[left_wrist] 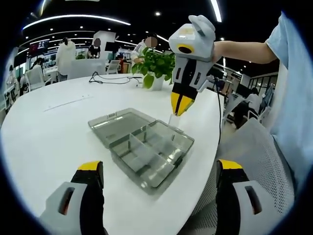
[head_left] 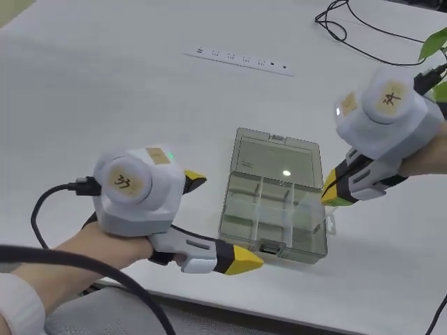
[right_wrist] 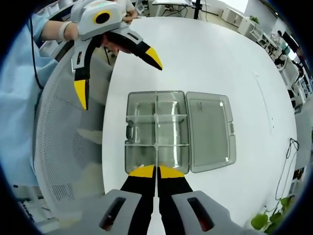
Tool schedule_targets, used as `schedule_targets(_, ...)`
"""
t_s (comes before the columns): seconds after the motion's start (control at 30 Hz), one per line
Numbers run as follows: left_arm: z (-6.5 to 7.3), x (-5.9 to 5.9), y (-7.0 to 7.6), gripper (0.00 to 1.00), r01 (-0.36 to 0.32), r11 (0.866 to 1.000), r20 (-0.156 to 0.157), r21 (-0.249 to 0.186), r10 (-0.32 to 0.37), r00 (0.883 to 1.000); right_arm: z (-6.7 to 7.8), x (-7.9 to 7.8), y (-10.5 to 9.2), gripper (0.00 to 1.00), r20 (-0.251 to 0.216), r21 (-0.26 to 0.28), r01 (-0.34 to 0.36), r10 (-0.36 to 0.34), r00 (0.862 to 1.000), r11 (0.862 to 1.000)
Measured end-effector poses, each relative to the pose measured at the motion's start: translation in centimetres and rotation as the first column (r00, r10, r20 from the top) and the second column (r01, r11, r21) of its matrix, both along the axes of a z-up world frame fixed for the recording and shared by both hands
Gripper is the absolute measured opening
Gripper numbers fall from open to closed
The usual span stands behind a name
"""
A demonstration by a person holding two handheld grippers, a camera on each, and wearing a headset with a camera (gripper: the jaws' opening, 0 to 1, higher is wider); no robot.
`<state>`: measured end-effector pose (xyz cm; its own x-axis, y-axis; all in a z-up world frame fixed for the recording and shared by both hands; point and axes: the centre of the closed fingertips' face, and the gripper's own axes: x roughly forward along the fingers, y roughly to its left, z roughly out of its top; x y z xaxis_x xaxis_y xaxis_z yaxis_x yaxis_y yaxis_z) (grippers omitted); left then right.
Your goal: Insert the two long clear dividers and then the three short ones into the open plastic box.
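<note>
The open clear-grey plastic box point(head_left: 241, 227) lies near the table's front edge, its lid point(head_left: 276, 157) folded flat behind it. Clear dividers point(head_left: 260, 202) stand in its base and form several compartments. My right gripper point(head_left: 330, 197) hovers over the box's right end, shut on a short clear divider point(head_left: 328, 222) that hangs below its tips. In the right gripper view this divider point(right_wrist: 156, 147) runs edge-on from the shut jaws point(right_wrist: 156, 171) over the box point(right_wrist: 139, 129). My left gripper point(head_left: 222, 220) is open just left of the box, holding nothing. The left gripper view has the box point(left_wrist: 142, 149) ahead.
A white power strip point(head_left: 241, 59) lies at the back of the white table point(head_left: 105, 91), with black cables point(head_left: 349, 31) and a green plant point(head_left: 436, 42) at the far right. A mesh chair point(right_wrist: 63, 147) stands at the front table edge. People stand in the background.
</note>
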<state>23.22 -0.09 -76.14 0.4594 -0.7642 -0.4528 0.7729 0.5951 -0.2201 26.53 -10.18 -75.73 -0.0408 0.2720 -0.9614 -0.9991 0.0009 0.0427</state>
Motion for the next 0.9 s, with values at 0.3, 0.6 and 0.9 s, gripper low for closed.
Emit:
schedule_targets(0.3, 0.0, 0.0, -0.1, 0.97, 0.007, 1.000, 0.000, -0.004, -0.007, 1.000, 0.0, -0.1, -0.2, 0.02, -0.007, -0.007, -0.002, 0.001, 1.000, 1.000)
schedule_targets(0.6, 0.0, -0.1, -0.1, 0.96, 0.006, 1.000, -0.003, -0.004, -0.006, 1.000, -0.6, 0.1, -0.1, 0.02, -0.003, 0.000, -0.002, 0.002, 1.000, 1.000)
schedule_targets(0.9, 0.0, -0.1, -0.1, 0.95, 0.001, 1.000, -0.003, -0.011, -0.001, 1.000, -1.1, 0.3, 0.0, 0.02, -0.010, -0.006, -0.008, 0.008, 1.000, 1.000)
